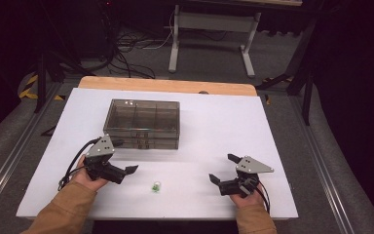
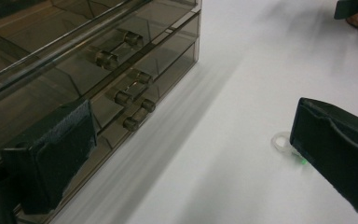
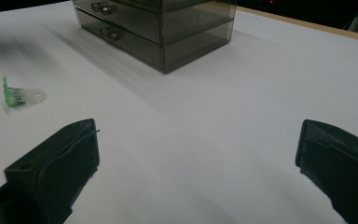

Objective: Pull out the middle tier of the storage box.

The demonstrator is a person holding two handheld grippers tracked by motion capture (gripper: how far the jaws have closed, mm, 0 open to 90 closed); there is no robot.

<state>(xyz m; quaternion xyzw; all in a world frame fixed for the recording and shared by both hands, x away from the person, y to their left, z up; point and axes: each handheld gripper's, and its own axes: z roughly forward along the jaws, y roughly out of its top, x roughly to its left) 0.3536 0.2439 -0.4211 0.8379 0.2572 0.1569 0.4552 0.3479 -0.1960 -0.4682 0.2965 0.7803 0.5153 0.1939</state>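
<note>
- A white table (image 1: 214,131) is carrying a smoky see-through drawer box (image 1: 142,123); the box is sitting toward the far edge, left of the middle, with its drawer fronts and small clear handles (image 2: 121,49) facing the near edge.
- The left gripper (image 1: 126,157) is hovering just in front of the box's near left corner; its jaws are standing wide apart, gripping nothing; a hand (image 1: 90,181) in a tan sleeve (image 1: 65,209) is holding it.
- A small ring with a green piece (image 1: 156,187) is lying on the bare table near the near edge, just right of the left gripper; in the left gripper view it is peeking out beside the right-hand jaw.
- The right gripper (image 1: 222,168) is resting near the near right corner, well apart from the box; its jaws are spread open and empty.
</note>
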